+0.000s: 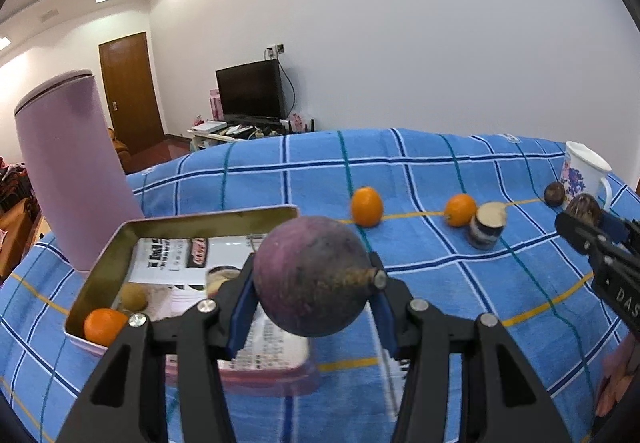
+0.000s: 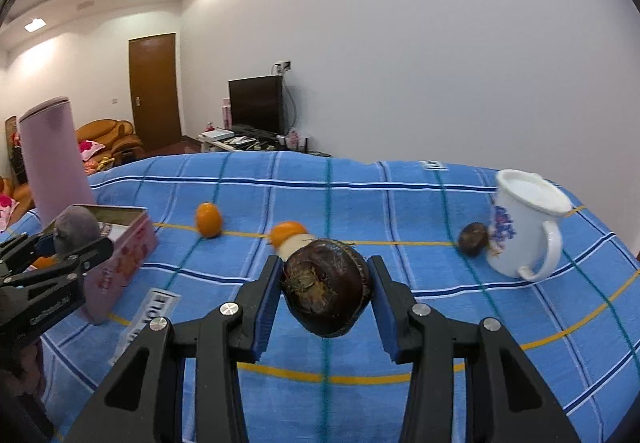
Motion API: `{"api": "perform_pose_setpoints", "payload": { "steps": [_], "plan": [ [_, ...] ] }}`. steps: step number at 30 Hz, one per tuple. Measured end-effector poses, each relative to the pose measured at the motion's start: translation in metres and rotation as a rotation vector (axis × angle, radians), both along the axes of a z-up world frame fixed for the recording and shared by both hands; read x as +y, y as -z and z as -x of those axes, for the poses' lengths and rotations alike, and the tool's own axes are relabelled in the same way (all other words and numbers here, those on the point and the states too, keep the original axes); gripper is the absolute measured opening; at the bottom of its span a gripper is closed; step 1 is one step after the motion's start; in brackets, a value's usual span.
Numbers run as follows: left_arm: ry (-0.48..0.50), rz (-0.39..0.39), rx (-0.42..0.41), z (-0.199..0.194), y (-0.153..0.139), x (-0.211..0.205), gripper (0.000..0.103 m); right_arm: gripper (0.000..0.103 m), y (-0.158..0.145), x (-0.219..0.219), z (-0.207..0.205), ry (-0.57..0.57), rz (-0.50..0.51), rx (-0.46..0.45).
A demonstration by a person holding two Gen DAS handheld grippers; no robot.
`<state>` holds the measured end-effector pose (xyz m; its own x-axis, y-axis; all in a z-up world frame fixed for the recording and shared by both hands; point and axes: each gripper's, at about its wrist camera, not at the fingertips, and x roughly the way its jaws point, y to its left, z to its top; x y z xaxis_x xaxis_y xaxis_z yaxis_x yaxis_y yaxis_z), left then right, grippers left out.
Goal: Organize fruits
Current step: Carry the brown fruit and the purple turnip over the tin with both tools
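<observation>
My left gripper (image 1: 314, 283) is shut on a round purple fruit (image 1: 310, 275) and holds it above the open tin box (image 1: 100, 275). The box holds an orange (image 1: 103, 325) and a small yellowish fruit (image 1: 134, 297). My right gripper (image 2: 326, 287) is shut on a dark brown fruit (image 2: 326, 291) and holds it above the blue checked cloth (image 2: 400, 203). Two oranges (image 2: 208, 219) (image 2: 286, 231) lie on the cloth, with a small jar (image 1: 486, 229) beside the nearer one. Another dark brown fruit (image 2: 473, 239) rests against the white mug (image 2: 524, 223).
A tall pink canister (image 1: 68, 171) stands behind the tin box at the left. The white mug stands at the right of the table. A white label (image 2: 148, 319) lies on the cloth near the box. A TV and a door are in the background.
</observation>
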<state>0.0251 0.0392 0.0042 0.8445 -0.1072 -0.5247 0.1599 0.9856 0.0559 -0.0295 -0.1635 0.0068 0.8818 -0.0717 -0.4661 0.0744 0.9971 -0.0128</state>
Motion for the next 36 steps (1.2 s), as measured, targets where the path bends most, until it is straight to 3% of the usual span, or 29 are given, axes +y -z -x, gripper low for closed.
{"api": "perform_pose_setpoints", "payload": {
  "steps": [17,25,29,36],
  "plan": [
    [-0.005,0.104,-0.001,-0.007,0.000,0.043,0.052,0.045,0.003,0.070,-0.004,-0.094,0.005,0.007],
    [-0.118,0.154,-0.039,-0.019,-0.010,0.101,0.052,0.045,0.002,0.106,-0.011,-0.157,0.008,-0.002],
    [-0.195,0.136,-0.063,-0.027,-0.012,0.130,0.052,0.045,-0.003,0.126,-0.017,-0.202,0.001,-0.017],
    [-0.280,0.173,-0.035,-0.041,-0.008,0.165,0.052,0.045,-0.013,0.167,-0.042,-0.278,-0.033,-0.031]
  ]
}}
